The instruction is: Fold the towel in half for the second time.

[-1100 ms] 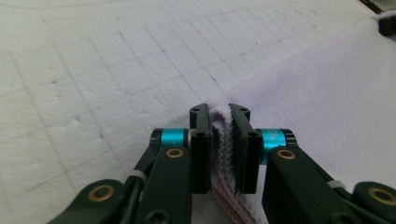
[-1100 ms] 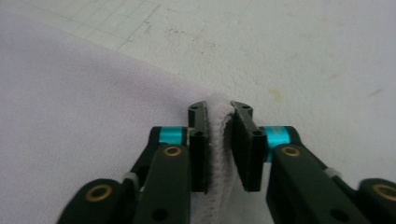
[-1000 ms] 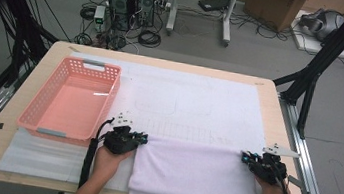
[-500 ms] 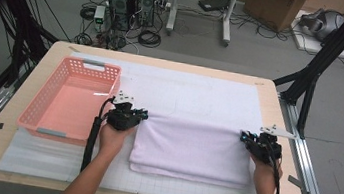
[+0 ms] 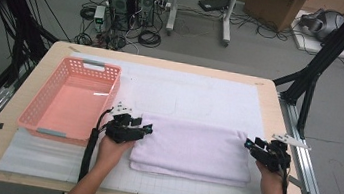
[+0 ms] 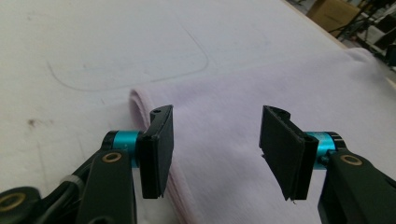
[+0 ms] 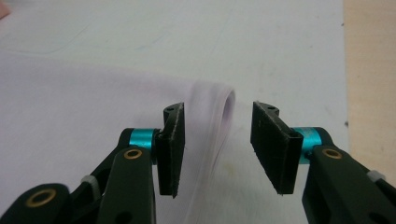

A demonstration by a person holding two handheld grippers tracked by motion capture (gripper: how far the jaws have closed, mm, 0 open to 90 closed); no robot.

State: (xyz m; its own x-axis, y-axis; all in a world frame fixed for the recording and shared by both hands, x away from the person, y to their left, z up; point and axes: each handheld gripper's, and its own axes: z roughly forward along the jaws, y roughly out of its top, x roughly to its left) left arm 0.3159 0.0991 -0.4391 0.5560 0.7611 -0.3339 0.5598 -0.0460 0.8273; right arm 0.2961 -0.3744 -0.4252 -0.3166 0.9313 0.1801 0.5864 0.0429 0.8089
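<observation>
Towel [image 5: 192, 149] on white mat [image 5: 200, 98]

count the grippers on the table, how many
2. The left gripper sits at the left end of the folded towel, beside the pink basket. The right gripper sits at the towel's right end. Both have their jaws open.
</observation>
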